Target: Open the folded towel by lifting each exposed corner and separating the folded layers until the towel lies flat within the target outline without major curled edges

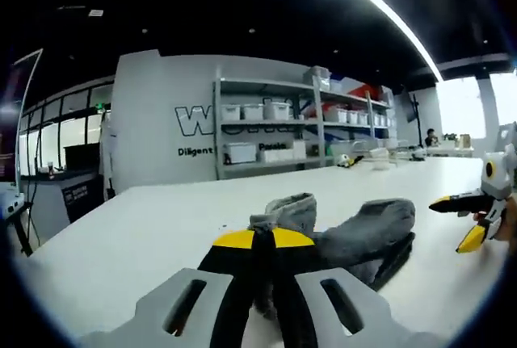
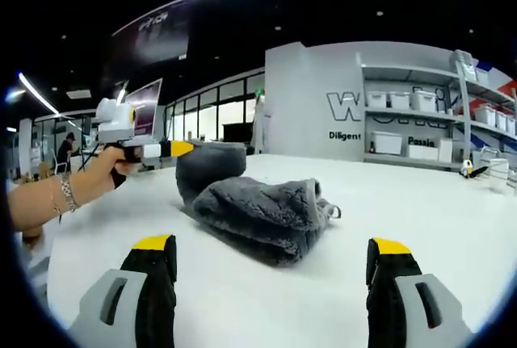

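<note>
Right gripper view: plush crumpled towel (image 2: 262, 215)

Left gripper view: low over the white counter (image 1: 145, 227), looking along its own left gripper (image 1: 264, 239) straight at the grey towel (image 1: 355, 231), very close, shelving (image 1: 299, 130) behind. The right gripper (image 1: 462, 220) enters from that view's right edge. Right gripper view: also low over the counter, a bit further back, facing the towel (image 2: 258, 215) from another side, with the left gripper (image 2: 174, 150) in from its left. Shared: towel, counter, shelving wall (image 2: 420, 130).
</note>
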